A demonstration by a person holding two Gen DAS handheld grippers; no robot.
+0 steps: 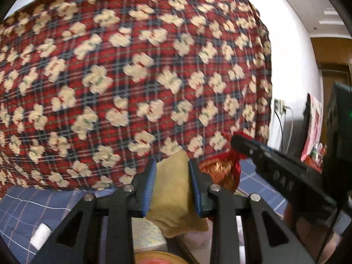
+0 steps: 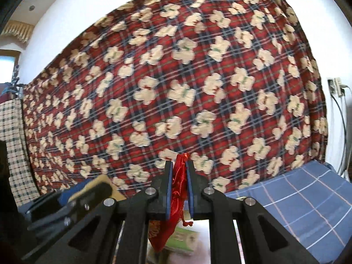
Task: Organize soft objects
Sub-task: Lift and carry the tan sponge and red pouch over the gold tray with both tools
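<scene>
My left gripper [image 1: 171, 165] is shut on a tan, sponge-like soft pad [image 1: 173, 195], which fills the gap between the blue pads and hangs below them. From the right of the left wrist view, my right gripper [image 1: 237, 142] reaches in with a red and gold drawstring pouch [image 1: 220, 171] hanging from it. In the right wrist view that gripper [image 2: 178, 164] is shut on the red satin pouch [image 2: 176, 189], pinched near its neck with the body dangling. At the lower left there, the left gripper [image 2: 99, 189] carries the tan pad [image 2: 103, 179].
A large red plaid blanket with cream bear shapes [image 1: 136, 77] [image 2: 187, 88] hangs close ahead, filling both views. Blue checked bedding [image 1: 26, 211] [image 2: 303, 200] lies below. A white roll [image 1: 40, 238] rests on it. Wall sockets with cables [image 2: 336, 85] are on the right.
</scene>
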